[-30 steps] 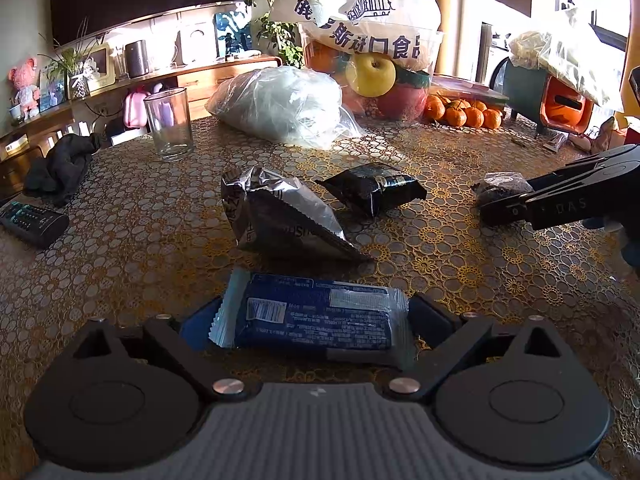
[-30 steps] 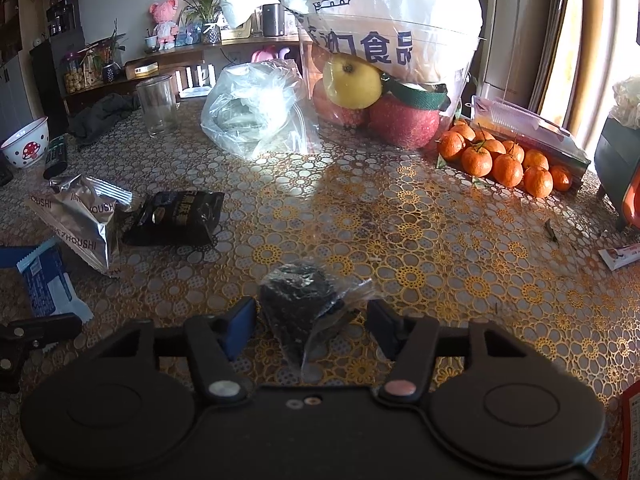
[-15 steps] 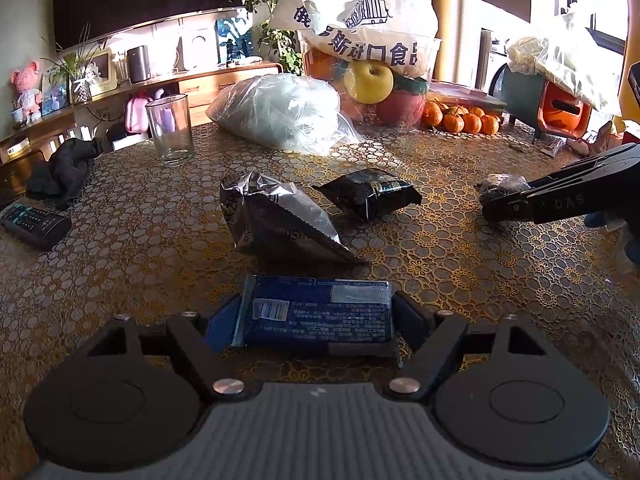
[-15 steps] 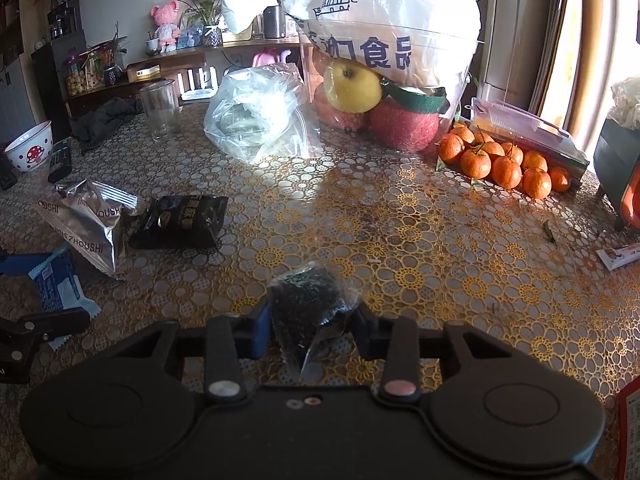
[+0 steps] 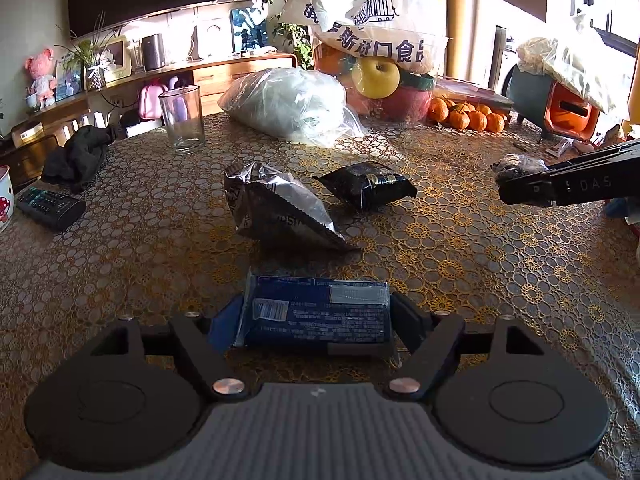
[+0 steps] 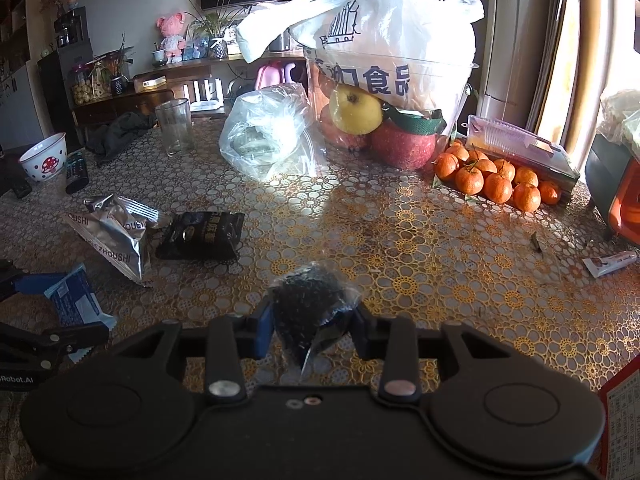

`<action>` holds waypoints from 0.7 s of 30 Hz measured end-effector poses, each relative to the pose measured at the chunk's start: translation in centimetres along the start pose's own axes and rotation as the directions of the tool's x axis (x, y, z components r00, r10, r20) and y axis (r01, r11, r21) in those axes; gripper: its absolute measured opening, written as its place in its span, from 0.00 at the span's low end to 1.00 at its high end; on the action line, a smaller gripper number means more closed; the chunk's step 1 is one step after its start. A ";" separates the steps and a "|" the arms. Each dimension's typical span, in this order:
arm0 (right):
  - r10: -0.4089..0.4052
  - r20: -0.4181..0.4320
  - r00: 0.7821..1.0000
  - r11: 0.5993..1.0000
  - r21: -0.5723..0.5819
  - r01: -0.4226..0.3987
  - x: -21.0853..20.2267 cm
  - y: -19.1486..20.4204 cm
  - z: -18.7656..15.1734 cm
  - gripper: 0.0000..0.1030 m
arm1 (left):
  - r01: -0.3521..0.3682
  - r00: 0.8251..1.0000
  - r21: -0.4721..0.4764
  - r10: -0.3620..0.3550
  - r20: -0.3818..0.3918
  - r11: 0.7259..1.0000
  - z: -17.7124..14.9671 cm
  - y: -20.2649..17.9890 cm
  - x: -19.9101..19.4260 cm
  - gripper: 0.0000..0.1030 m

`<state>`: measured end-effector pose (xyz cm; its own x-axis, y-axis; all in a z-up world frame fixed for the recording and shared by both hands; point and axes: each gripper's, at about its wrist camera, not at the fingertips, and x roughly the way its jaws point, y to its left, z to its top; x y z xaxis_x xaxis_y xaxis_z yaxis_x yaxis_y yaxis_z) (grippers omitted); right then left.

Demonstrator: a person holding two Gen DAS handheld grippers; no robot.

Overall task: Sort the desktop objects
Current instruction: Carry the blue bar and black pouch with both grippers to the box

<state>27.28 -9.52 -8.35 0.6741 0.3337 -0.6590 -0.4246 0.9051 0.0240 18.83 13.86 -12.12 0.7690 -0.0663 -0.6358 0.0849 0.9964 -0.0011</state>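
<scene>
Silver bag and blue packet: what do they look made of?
Silver bag: seemingly metallised foil film, shiny, with crumpled mirror-like creases and a serrated edge. Blue packet: probably printed plastic wrapper, slightly glossy, with a barcode and fine print on it.

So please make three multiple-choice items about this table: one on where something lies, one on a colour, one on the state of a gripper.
1. Where does the silver snack bag lie?
A. left of the black packet
B. inside the drinking glass
C. on the oranges

2. What colour is the wrapper held by the left gripper?
A. red
B. blue
C. yellow

3. What is the right gripper doing?
A. open over a bare table
B. shut on a small clear bag of dark bits
C. holding the glass

Key: 1 A, both lie side by side on the tablecloth; 2 B, the blue wrapper sits between the fingers; 3 B, both pads press the bag.
</scene>
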 end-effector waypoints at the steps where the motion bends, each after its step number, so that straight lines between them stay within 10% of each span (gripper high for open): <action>1: 0.000 0.003 1.000 1.000 0.001 0.000 -0.4 0.0 0.0 0.37 | -0.003 1.000 -0.001 0.003 0.003 1.000 0.0 -0.1 -0.3 0.76; 21: 0.009 0.040 0.999 0.998 0.070 -0.011 -8.6 -1.1 -1.0 0.37 | 0.009 0.994 0.015 -0.011 0.108 1.000 3.0 -6.3 -6.9 0.76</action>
<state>21.32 -13.63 -3.46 0.6940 0.3518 -0.6282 -0.3891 0.9174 0.0838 14.89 7.91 -5.40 0.8319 -0.0826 -0.5488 0.1019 0.9948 0.0048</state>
